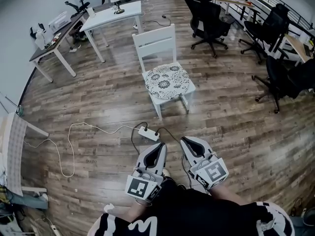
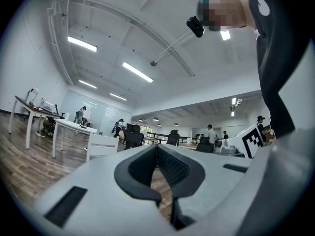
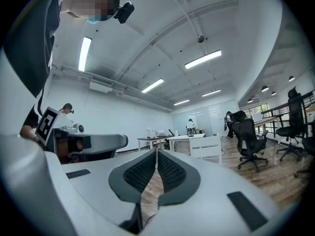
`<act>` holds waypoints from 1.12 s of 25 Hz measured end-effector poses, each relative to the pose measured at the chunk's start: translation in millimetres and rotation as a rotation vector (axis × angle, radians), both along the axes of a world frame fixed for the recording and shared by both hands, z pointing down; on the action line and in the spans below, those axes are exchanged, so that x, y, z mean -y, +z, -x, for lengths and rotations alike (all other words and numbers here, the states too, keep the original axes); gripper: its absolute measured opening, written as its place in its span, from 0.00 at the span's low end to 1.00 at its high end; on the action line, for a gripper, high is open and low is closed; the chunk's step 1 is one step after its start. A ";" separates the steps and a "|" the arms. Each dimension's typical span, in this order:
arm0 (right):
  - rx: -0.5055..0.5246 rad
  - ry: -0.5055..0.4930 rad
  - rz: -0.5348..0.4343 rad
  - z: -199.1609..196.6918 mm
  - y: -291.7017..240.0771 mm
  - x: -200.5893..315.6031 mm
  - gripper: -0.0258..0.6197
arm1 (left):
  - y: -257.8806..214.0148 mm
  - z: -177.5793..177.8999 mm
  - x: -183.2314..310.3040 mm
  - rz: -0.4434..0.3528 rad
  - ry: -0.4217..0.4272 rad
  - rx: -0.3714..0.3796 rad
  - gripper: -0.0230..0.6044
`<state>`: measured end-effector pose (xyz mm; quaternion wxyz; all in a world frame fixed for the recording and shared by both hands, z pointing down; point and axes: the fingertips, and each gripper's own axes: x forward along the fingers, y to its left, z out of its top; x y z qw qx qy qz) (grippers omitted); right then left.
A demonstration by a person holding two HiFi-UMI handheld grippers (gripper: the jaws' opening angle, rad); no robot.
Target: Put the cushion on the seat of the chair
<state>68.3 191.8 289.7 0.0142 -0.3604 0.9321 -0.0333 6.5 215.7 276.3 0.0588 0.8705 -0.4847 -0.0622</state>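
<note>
A white wooden chair (image 1: 156, 43) stands in the middle of the wood floor, and a round white cushion with a black flower print (image 1: 168, 81) lies on its seat. Both grippers are held low, close to the person's body and well short of the chair. My left gripper (image 1: 160, 147) is shut with nothing in it, its jaws meeting at the tip (image 2: 156, 146). My right gripper (image 1: 186, 141) beside it is also shut and empty (image 3: 156, 152). The chair shows small and far off in the left gripper view (image 2: 101, 146) and in the right gripper view (image 3: 206, 145).
A white power strip (image 1: 148, 133) with a looping white cable (image 1: 69, 146) lies on the floor between me and the chair. Black office chairs (image 1: 209, 18) stand at the back right, white tables (image 1: 110, 14) and a desk (image 1: 54, 42) at the back left.
</note>
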 end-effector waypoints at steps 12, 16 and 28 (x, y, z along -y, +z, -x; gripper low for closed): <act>-0.005 -0.036 0.034 -22.4 8.7 -49.9 0.08 | 3.8 -19.9 -50.7 0.022 -0.051 -0.020 0.05; 0.002 -0.026 0.017 -22.6 -3.3 -58.7 0.08 | -8.5 -27.0 -56.9 -0.008 -0.016 0.004 0.05; 0.009 -0.021 -0.020 1.3 -14.5 -68.4 0.08 | -26.0 -15.8 -69.8 -0.038 0.028 -0.020 0.05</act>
